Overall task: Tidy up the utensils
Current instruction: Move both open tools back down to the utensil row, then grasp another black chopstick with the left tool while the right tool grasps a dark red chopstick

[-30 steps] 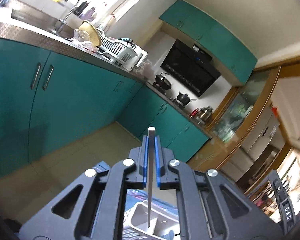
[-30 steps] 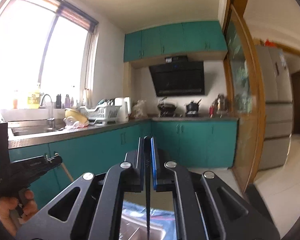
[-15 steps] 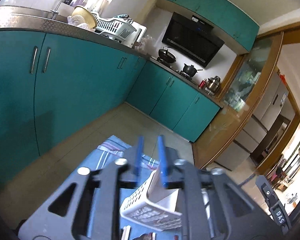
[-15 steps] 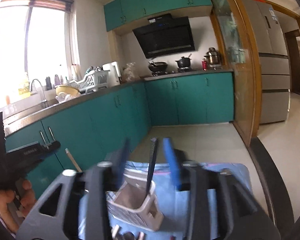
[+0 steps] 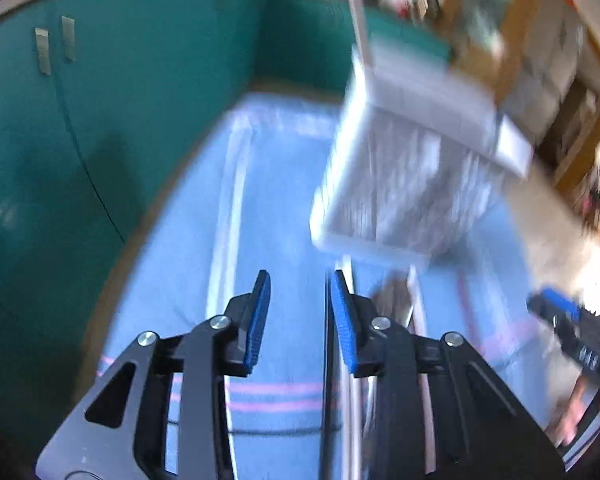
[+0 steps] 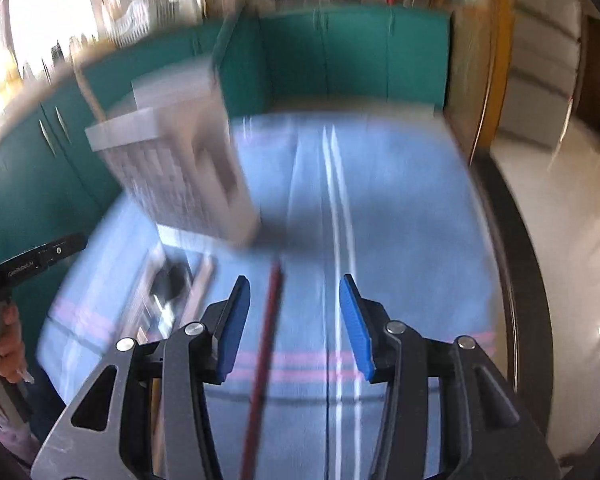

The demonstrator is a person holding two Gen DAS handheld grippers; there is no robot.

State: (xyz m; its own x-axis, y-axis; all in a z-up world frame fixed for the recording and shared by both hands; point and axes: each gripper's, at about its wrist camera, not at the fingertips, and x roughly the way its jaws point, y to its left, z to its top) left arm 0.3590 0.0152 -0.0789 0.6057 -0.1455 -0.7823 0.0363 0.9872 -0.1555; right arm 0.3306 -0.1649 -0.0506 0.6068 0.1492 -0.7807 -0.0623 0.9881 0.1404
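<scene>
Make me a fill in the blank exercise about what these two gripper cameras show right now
1. The white slotted utensil holder stands on a striped ____ cloth.
2. The jaws of both the left gripper and the right gripper are ____.
3. The kitchen cabinets behind the cloth are ____ in colour.

Missing words: blue; open; teal
</scene>
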